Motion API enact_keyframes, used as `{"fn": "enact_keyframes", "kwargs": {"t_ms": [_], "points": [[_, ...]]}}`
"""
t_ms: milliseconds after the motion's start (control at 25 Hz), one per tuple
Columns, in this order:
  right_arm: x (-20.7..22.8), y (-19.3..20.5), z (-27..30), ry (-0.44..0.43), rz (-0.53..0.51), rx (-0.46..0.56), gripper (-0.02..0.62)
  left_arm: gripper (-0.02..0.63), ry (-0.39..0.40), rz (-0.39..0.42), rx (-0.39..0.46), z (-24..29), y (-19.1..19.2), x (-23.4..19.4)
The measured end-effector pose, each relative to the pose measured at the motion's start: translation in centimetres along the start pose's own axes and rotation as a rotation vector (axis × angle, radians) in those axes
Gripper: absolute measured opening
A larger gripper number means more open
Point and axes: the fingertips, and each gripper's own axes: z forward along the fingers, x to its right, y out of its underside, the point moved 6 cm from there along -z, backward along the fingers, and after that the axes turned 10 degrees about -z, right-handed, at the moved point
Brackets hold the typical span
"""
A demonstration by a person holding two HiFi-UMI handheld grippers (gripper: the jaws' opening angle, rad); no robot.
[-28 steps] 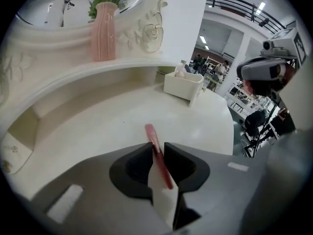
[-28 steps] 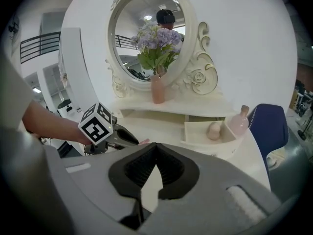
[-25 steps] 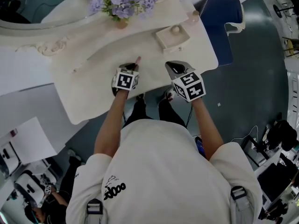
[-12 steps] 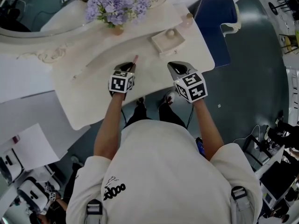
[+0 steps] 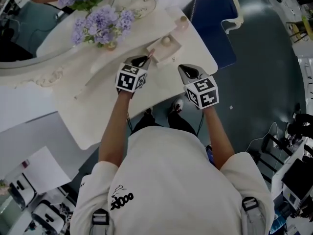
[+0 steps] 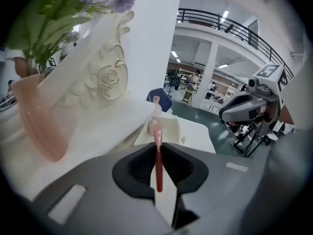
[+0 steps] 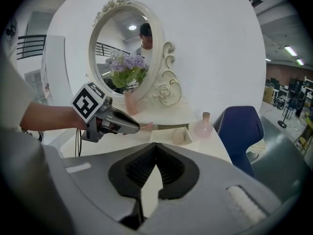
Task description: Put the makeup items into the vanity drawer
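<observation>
As the left hand-held gripper has swung across the surface to the open drawer, jaws pinching the pink makeup stick, tip at the drawer rim, drop looks next; right hand-held gripper pressed together, empty

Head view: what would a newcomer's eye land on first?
The left gripper, its tongs shut on a slim pink makeup stick, pointing at the small open cream drawer on the white vanity top. Behind it, a bunch of purple flowers stands in front of the ornate oval mirror. The right gripper hangs back, tongs shut and empty.
</observation>
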Motion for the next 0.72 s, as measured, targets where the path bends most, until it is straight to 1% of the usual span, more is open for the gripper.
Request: {"fn": "enact_keyframes", "kwargs": {"t_ms": [240, 360, 440, 560, 640, 720], "points": [[2.7, 0.8, -0.8, 0.042, 0.046, 0.001, 0.003, 0.063, 0.079, 0.09, -0.089, 4.9, -3.4, 1.6], [4.4, 1.4, -1.1, 0.069, 0.064, -0.006, 0.003, 0.063, 0.103, 0.15, -0.156, 7.6, -4.4, 2.6], [5.1, 1.7, -1.2, 0.08, 0.074, -0.009, 0.003, 0.063, 0.102, 0.204, -0.222, 9.3, -4.3, 2.9], [6.3, 2.1, -1.3, 0.091, 0.086, -0.016, 0.003, 0.064, 0.104, 0.277, -0.368, 11.5, -3.1, 2.8], [7.0, 2.5, -1.5, 0.099, 0.094, -0.026, 0.004, 0.064, 0.108, 0.308, -0.448, 12.5, -2.6, 2.7], [7.6, 3.0, -1.5, 0.104, 0.104, -0.033, 0.003, 0.064, 0.098, 0.333, -0.504, 13.3, -2.2, 2.5]]}}
